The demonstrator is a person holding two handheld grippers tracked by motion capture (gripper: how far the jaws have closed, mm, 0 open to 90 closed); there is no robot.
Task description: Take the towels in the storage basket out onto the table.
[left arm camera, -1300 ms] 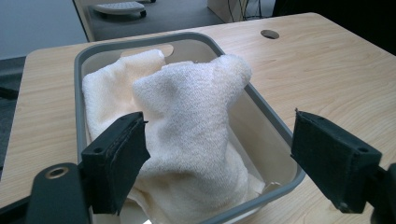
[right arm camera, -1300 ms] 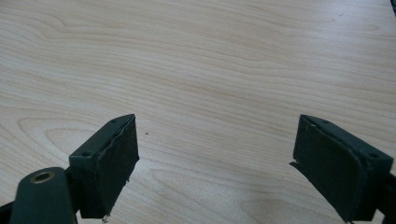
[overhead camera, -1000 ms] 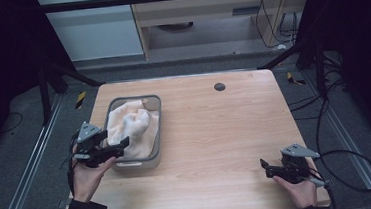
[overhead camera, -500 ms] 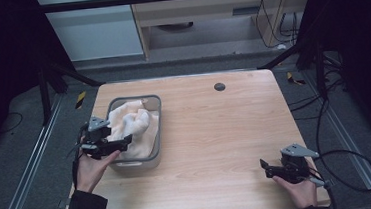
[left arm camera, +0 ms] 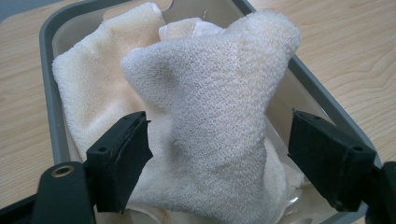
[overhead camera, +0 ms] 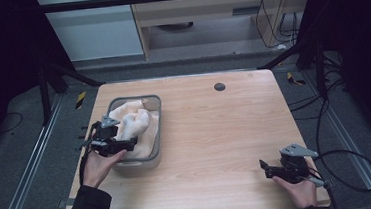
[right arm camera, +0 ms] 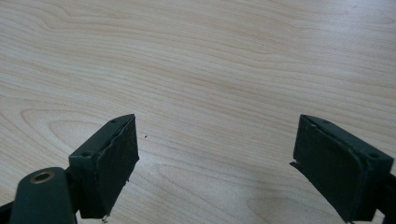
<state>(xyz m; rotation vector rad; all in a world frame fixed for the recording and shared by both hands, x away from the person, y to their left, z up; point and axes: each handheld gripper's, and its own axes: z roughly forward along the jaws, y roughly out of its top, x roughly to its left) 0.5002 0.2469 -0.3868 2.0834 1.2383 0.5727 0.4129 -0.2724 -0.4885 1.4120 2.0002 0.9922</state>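
Woodgrain runs lengthwise across the pale table (overhead camera: pixel 215 127), which stands on a grey floor (overhead camera: pixel 22 162) between dark framing bars, with a light cabinet (overhead camera: pixel 93 36) behind it. A small dark round disc (overhead camera: pixel 219 87) sits near the table's far edge. On the left side stands a grey plastic tub (overhead camera: pixel 158 121) holding cream towels (overhead camera: pixel 134 123), one bunched up into a peak (left arm camera: pixel 219 93). The left gripper (left arm camera: pixel 219 163) hangs over the tub's near end, jaws spread wide to either side of that peak. The right gripper (overhead camera: pixel 265 168) rests at the near right corner, jaws apart over bare wood (right arm camera: pixel 210 93). Cables trail off to the right.
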